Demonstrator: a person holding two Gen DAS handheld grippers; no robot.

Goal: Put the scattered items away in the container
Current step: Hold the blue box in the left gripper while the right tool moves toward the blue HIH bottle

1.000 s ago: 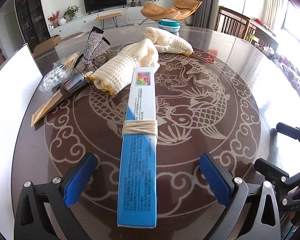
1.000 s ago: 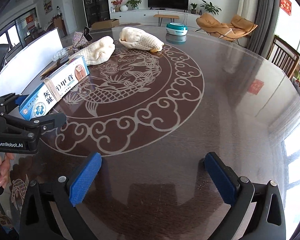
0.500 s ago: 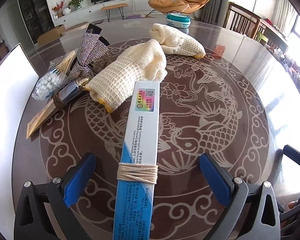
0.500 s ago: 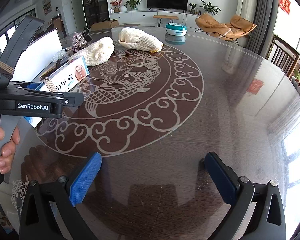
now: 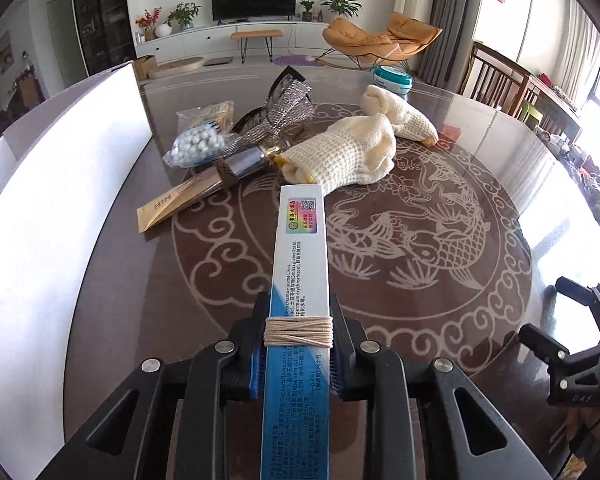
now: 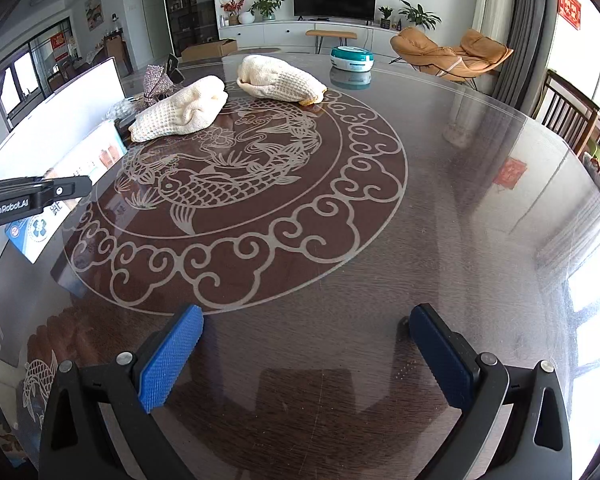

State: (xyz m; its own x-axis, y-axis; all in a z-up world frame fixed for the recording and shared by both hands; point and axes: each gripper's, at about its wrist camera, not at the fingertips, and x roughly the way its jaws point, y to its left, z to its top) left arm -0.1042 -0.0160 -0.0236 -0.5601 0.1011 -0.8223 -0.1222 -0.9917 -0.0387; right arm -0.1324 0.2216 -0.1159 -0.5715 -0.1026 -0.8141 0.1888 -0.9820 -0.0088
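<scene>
My left gripper (image 5: 298, 354) is shut on a long blue and white box (image 5: 300, 264) with string wound around it, and holds it lifted off the table. The box also shows at the left in the right wrist view (image 6: 80, 168). A white container (image 5: 60, 200) stands along the table's left side. Two cream knitted gloves (image 5: 348, 152) (image 5: 400, 114) lie further on, beside a bag of white beads (image 5: 200, 146), a glittery bundle (image 5: 276, 120) and a brown packet (image 5: 180, 202). My right gripper (image 6: 300, 360) is open and empty above bare table.
The round glass-topped table (image 6: 460, 200) has a fish pattern. A teal round tin (image 6: 354, 58) stands at its far edge. Wooden chairs (image 5: 508, 84) stand at the right. My right gripper shows at the right edge in the left wrist view (image 5: 572, 340).
My left gripper has moved forward along the box, shut on it and lifted it. The right gripper has stayed still.
</scene>
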